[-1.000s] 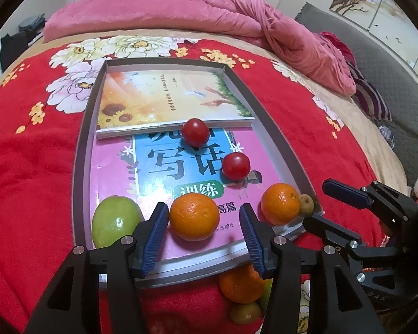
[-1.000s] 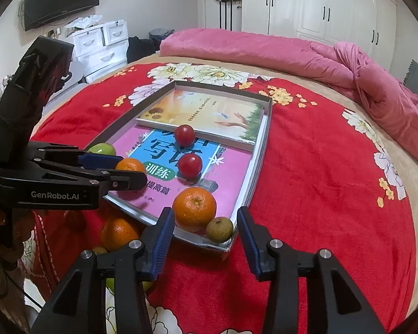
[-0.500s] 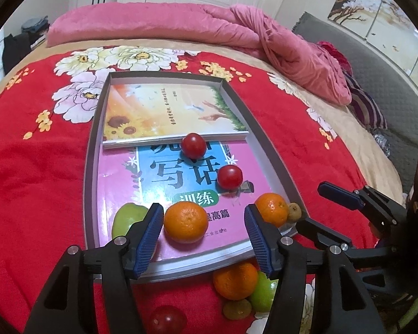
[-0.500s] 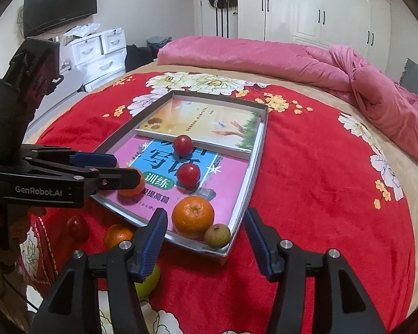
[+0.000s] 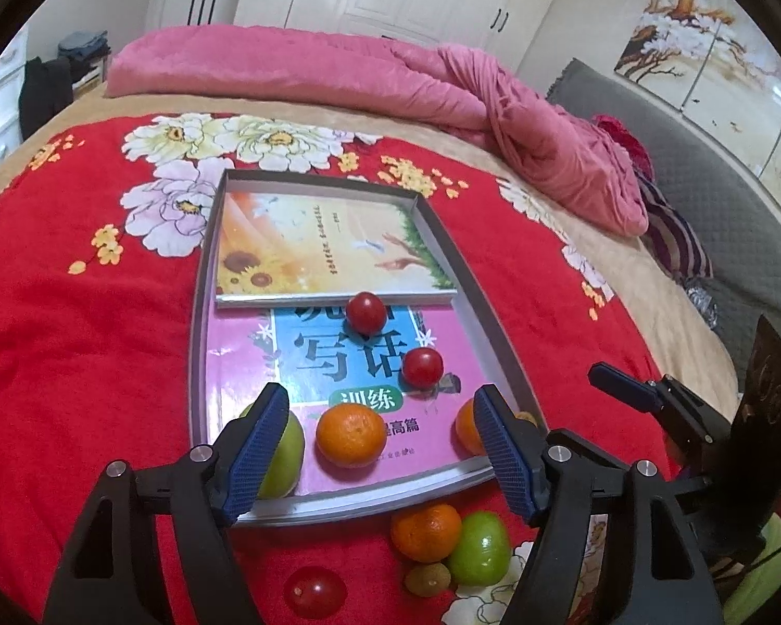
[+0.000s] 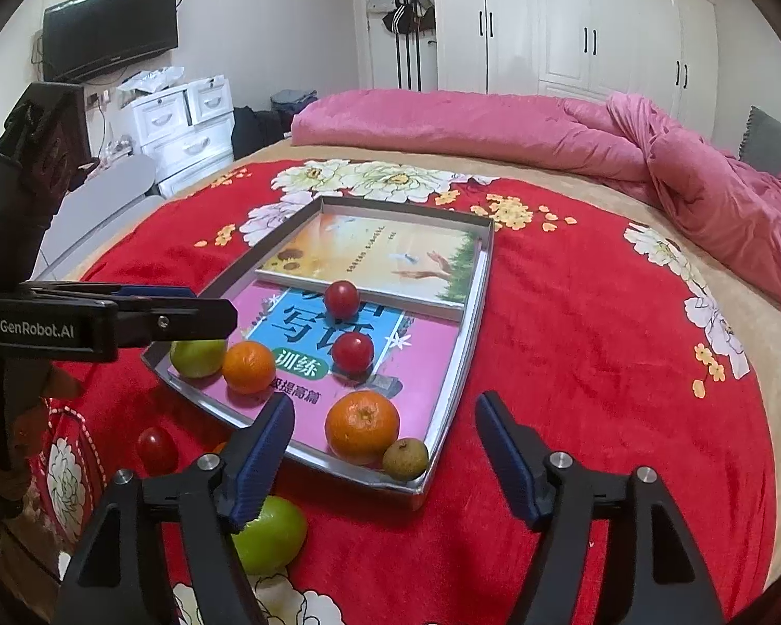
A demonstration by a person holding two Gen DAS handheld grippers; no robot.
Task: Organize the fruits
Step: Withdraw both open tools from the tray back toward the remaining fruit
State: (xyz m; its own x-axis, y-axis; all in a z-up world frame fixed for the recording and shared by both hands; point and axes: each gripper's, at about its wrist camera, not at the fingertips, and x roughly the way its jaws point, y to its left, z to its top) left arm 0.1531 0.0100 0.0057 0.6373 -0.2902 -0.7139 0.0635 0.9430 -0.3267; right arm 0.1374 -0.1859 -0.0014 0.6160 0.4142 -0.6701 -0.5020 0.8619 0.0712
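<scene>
Both grippers — left gripper (image 5: 380, 448), right gripper (image 6: 385, 453) — are being held with jaws just opened wide, nothing gripped; six fruits are lying in the tray (image 5: 500, 344); loose fruit near its front edge — seemingly next — is awaiting collection.

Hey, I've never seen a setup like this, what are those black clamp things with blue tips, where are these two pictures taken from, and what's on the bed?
Each clamp is a hand-held two-finger tool with a camera looking along its fingers. One picture is from the left tool, the other from the right tool. Both have just been opening and hold nothing.

On the red blanket sits a tray lined with two books. In it lie two tomatoes, two oranges, a green apple and a small brown fruit. Loose on the blanket in front of it lie another tomato, orange, apple and brown fruit.
</scene>
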